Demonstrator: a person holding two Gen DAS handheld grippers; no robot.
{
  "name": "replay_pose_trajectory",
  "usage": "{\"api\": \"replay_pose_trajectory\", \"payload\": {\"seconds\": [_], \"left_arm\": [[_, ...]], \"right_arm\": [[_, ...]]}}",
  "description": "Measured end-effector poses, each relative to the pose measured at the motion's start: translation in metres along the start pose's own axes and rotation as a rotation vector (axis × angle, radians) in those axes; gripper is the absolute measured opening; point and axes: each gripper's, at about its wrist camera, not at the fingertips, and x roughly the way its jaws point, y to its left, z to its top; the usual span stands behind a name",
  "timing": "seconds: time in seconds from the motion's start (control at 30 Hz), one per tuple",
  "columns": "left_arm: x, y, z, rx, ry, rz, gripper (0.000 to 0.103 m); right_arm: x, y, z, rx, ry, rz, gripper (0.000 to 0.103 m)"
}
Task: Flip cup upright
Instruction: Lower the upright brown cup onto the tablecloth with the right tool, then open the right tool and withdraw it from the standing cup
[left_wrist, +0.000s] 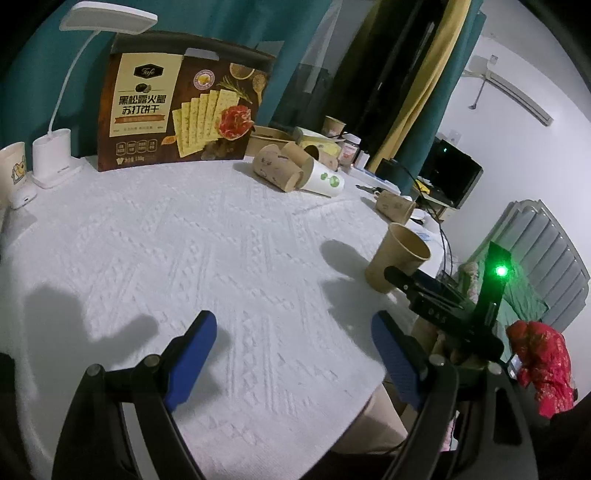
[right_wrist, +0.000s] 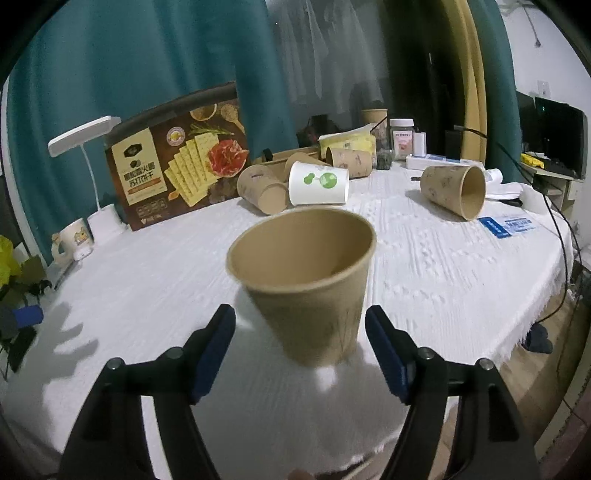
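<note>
The plain brown paper cup stands upright on the white textured tablecloth, its open mouth facing up and its long axis vertical, leaning only as the fisheye lens bends it; the narrow base rests on the cloth near the table's front edge. In the right wrist view the right gripper has its blue-padded fingers on either side of the cup's lower body, with a visible gap between each pad and the paper wall, so the cup is let go and stands free. In the left wrist view the same cup appears at the right side of the table with the right tool's black finger beside its base. The left gripper hangs spread apart over bare cloth, holding nothing. Farther back lie several cups on their sides: a white paper cup with green print, brown ones around it, and another brown cup off to the right, mouth facing the camera. A brown cracker box stands upright behind them.
</note>
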Motion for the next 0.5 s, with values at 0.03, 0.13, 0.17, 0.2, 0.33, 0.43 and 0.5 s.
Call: {"api": "replay_pose_trajectory", "payload": {"seconds": [0.03, 0.13, 0.17, 0.2, 0.33, 0.43, 0.5], "left_arm": [[-0.001, 0.000, -0.003, -0.005, -0.001, -0.003, 0.086], [-0.001, -0.003, -0.009, -0.010, 0.005, -0.001, 0.086], [-0.001, -0.005, -0.011, -0.005, 0.009, 0.005, 0.086], [-0.001, -0.007, -0.013, 0.002, 0.013, 0.013, 0.086], [0.001, -0.024, -0.023, 0.051, 0.020, 0.046, 0.086], [0.003, -0.038, -0.029, 0.077, 0.029, 0.051, 0.086], [0.003, -0.048, -0.032, 0.099, 0.027, 0.050, 0.086]], "right_arm": [[-0.003, 0.001, -0.001, -0.001, 0.008, -0.002, 0.071], [-0.012, 0.003, -0.006, -0.009, 0.042, -0.011, 0.071], [-0.016, 0.003, -0.008, -0.011, 0.057, -0.015, 0.071], [-0.019, 0.002, -0.011, -0.009, 0.069, -0.016, 0.072], [-0.036, 0.000, -0.020, -0.009, 0.092, -0.010, 0.072], [-0.052, -0.003, -0.025, -0.010, 0.089, -0.010, 0.072], [-0.063, -0.007, -0.026, -0.005, 0.086, -0.014, 0.072]]}}
